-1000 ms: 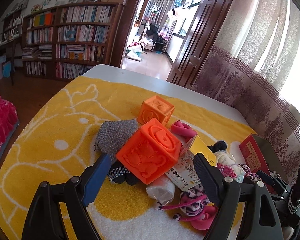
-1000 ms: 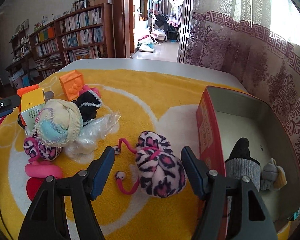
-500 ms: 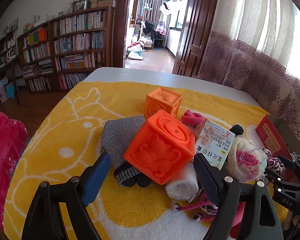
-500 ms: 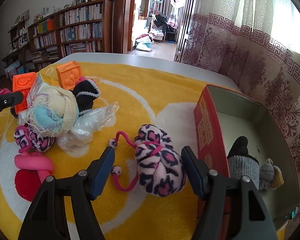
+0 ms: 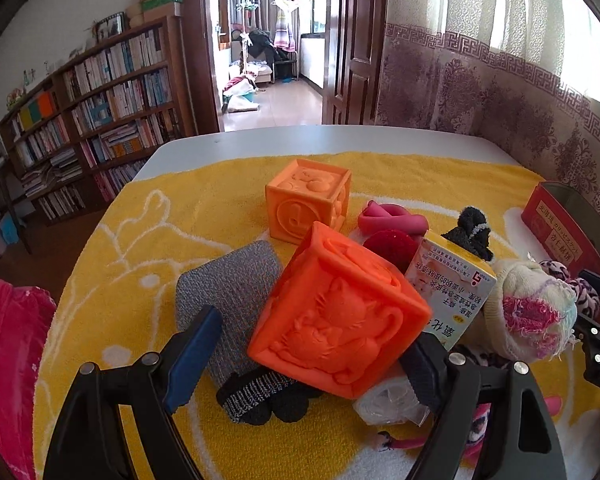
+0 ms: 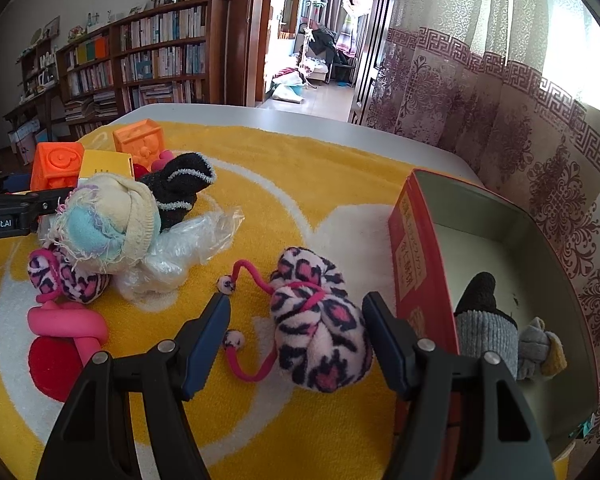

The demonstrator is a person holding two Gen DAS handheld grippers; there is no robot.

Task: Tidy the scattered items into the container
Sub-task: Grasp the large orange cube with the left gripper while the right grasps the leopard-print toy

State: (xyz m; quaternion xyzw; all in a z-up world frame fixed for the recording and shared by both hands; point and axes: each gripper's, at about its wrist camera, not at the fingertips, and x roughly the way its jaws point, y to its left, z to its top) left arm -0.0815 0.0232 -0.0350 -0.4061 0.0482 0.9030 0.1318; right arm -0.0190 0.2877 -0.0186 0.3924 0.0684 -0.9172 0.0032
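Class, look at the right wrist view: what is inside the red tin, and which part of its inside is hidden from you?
Inside the red tin lie a grey-and-black sock and a small grey-and-yellow item. The near end of its floor is hidden behind the right gripper.

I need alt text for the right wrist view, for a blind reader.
The right gripper, fingers just closing, straddles a leopard-print sock ball on a yellow towel. A red tin to its right holds a grey-black sock.
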